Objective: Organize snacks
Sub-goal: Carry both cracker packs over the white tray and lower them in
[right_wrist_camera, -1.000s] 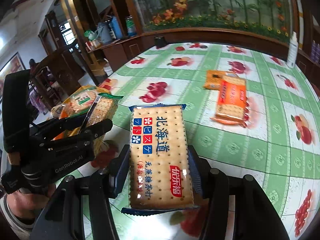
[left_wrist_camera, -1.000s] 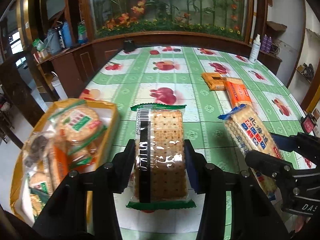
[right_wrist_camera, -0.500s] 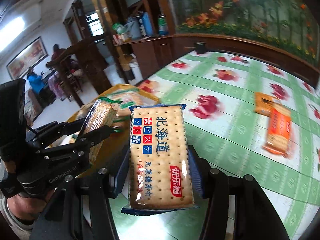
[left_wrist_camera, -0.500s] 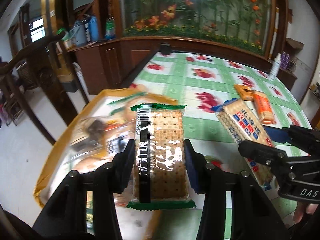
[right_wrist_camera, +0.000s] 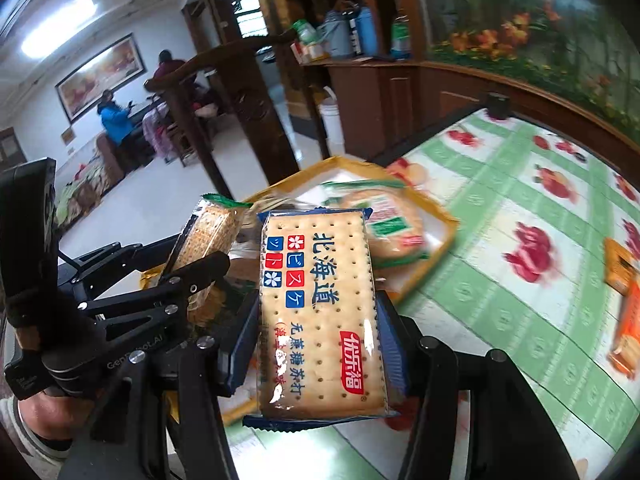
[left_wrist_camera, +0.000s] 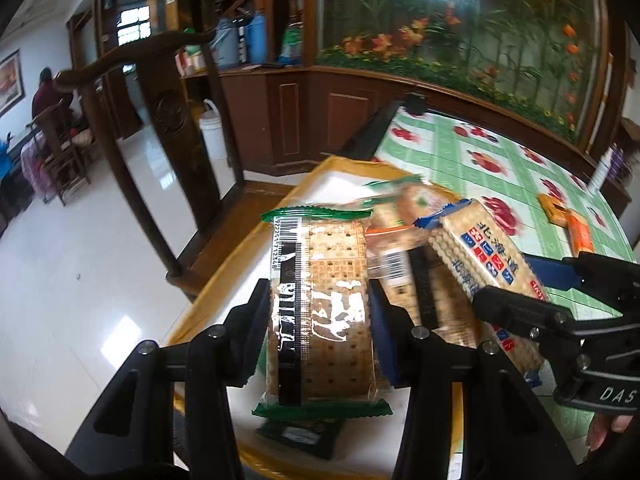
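Observation:
My left gripper [left_wrist_camera: 318,308] is shut on a green-edged cracker pack [left_wrist_camera: 320,312], held above the yellow tray [left_wrist_camera: 224,280] at the table's left edge. My right gripper [right_wrist_camera: 318,324] is shut on a blue-edged cracker pack [right_wrist_camera: 320,312] with blue lettering. In the left wrist view that blue pack [left_wrist_camera: 488,264] hangs just right of mine, over the tray's right side. In the right wrist view the green-edged pack [right_wrist_camera: 208,240] and the left gripper [right_wrist_camera: 192,276] sit to the left. Several wrapped snacks [right_wrist_camera: 384,220] lie in the tray [right_wrist_camera: 440,216].
Orange snack packs [left_wrist_camera: 576,228] lie far right on the green fruit-print tablecloth [left_wrist_camera: 500,160]; they also show at the right edge [right_wrist_camera: 628,312]. A dark wooden chair [left_wrist_camera: 168,128] stands beside the table, left of the tray. People sit in the far room [right_wrist_camera: 116,116].
Both grippers have swung left with their packs, from over the tablecloth to over the yellow tray. The orange packs have slid to the right edge of both views.

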`<control>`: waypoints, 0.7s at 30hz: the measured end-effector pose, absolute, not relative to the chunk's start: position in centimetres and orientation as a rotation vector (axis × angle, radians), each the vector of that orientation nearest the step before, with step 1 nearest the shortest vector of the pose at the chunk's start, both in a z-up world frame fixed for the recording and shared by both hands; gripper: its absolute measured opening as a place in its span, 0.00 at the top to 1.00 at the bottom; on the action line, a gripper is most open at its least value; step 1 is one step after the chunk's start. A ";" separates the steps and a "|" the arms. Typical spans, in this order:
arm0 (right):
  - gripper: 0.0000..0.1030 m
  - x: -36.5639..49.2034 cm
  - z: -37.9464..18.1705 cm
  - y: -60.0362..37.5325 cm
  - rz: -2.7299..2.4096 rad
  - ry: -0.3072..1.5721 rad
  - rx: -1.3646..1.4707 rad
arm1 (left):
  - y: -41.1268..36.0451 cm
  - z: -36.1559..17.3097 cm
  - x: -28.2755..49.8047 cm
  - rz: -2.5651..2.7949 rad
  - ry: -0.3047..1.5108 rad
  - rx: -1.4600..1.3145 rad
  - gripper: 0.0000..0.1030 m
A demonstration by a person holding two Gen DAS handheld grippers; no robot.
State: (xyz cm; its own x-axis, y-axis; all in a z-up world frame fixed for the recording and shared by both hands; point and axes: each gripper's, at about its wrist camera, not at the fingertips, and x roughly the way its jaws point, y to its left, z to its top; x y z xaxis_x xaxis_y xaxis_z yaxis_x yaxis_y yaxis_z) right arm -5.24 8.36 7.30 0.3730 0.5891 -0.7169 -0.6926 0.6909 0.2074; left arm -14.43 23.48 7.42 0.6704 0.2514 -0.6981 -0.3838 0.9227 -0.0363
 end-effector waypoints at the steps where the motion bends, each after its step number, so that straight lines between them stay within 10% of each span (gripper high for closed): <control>1: 0.47 -5.3 7.1 9.1 0.831 0.862 -0.145 | 24.0 7.2 -14.5 0.367 0.760 -0.197 0.52; 21: 0.40 -6.4 5.8 13.8 0.785 0.871 -0.278 | 26.5 4.7 -15.1 0.410 0.794 -0.219 0.52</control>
